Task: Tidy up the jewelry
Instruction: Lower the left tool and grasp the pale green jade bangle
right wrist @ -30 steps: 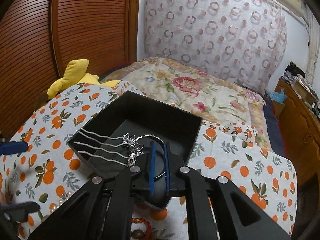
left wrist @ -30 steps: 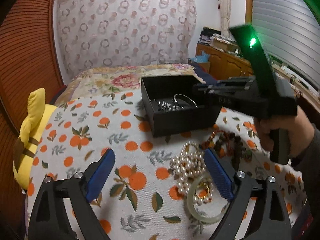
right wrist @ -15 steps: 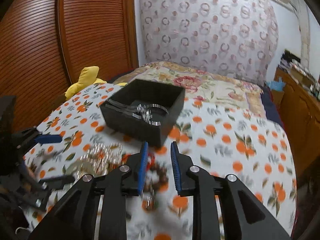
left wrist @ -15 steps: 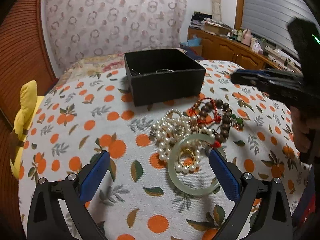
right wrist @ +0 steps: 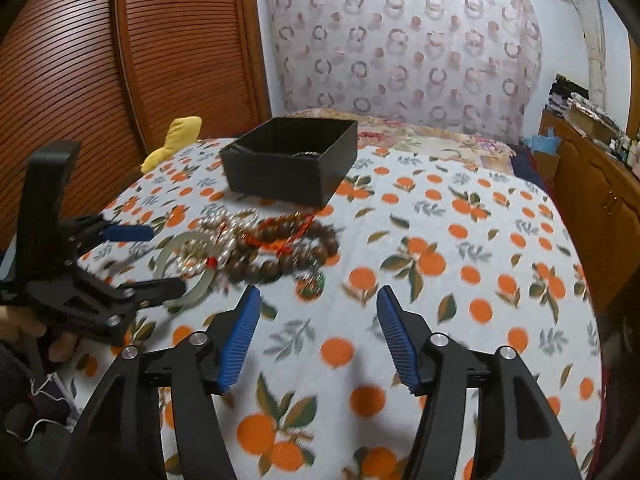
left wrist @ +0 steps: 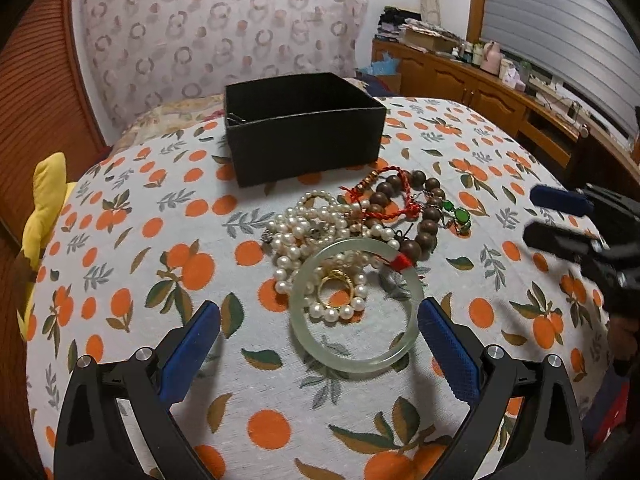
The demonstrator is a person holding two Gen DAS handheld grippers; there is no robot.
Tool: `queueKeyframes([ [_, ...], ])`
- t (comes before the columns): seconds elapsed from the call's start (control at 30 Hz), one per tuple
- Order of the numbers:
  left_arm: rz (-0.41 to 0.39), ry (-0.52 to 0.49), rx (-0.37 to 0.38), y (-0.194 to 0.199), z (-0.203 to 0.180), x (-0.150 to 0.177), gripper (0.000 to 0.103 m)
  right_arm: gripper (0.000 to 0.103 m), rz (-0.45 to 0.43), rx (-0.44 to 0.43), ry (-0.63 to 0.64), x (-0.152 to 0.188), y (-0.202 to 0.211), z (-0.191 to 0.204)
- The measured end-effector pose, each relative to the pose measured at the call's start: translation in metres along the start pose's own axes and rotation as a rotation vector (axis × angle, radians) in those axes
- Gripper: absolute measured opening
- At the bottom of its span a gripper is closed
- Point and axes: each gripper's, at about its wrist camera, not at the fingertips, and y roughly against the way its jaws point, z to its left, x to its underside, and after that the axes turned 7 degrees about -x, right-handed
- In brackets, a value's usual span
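Observation:
A black open box [left wrist: 304, 136] stands at the far side of the orange-print cloth; it shows in the right wrist view [right wrist: 292, 160] with a silver piece inside. In front of it lies a jewelry pile: a pale green bangle [left wrist: 356, 352], a pearl necklace [left wrist: 304, 232], brown wooden beads [left wrist: 416, 200] with red cord, a gold ring [left wrist: 336, 284] and a green pendant [left wrist: 460, 214]. My left gripper [left wrist: 320, 344] is open and empty, just short of the bangle. My right gripper [right wrist: 318, 332] is open and empty, to the right of the pile [right wrist: 256, 248].
A yellow plush toy [left wrist: 40, 216] lies at the cloth's left edge. A wooden slatted door [right wrist: 120, 60] stands at the left. A wooden cabinet [left wrist: 480, 84] with clutter runs along the right. A patterned curtain [right wrist: 400, 48] hangs behind.
My right gripper left a silver bracelet in the box, drew back toward me and opened wide. My left gripper moved forward, close to the green bangle.

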Motion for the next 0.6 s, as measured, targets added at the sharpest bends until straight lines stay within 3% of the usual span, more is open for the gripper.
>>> queueKeyframes([
  [0.37,0.059,-0.038,-0.014,-0.017,-0.014,-0.005,0.095,0.066,0.019,-0.008,-0.006,0.015,-0.004,0.004],
  [0.6,0.054,-0.035,-0.024,-0.017,-0.015,-0.005,0.096,0.066,0.012,-0.009,-0.010,0.016,-0.003,0.004],
])
